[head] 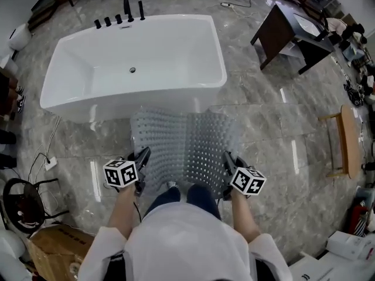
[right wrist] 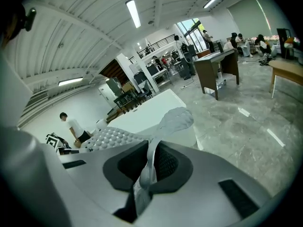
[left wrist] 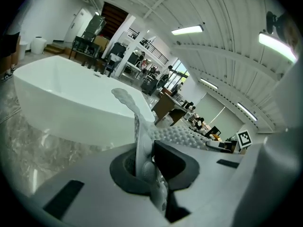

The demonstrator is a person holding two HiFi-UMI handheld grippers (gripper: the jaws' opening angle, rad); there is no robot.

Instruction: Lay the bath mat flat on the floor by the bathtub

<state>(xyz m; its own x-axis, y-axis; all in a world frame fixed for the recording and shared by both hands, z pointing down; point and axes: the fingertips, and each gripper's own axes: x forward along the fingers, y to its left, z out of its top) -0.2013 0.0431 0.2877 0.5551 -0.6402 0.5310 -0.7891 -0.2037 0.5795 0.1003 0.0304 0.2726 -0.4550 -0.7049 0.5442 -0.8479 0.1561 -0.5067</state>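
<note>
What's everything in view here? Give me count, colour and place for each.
bathtub: one, white, top centre
taps: several, black, tub's far rim
mat: one, grey, studded, wavy, between tub and person
floor: grey marble, all round
desk: one, dark brown, upper right
bench: one, wooden, right edge
box: one, brown cardboard, lower left
chair: one, black, lower left beside box
left gripper: one, grey and black, shut on mat's near left corner
right gripper: one, grey and black, shut on mat's near right corner

Lost near edge of the mat behind knees at 6 o'clock; saw box at 7 o'clock cropped.
</note>
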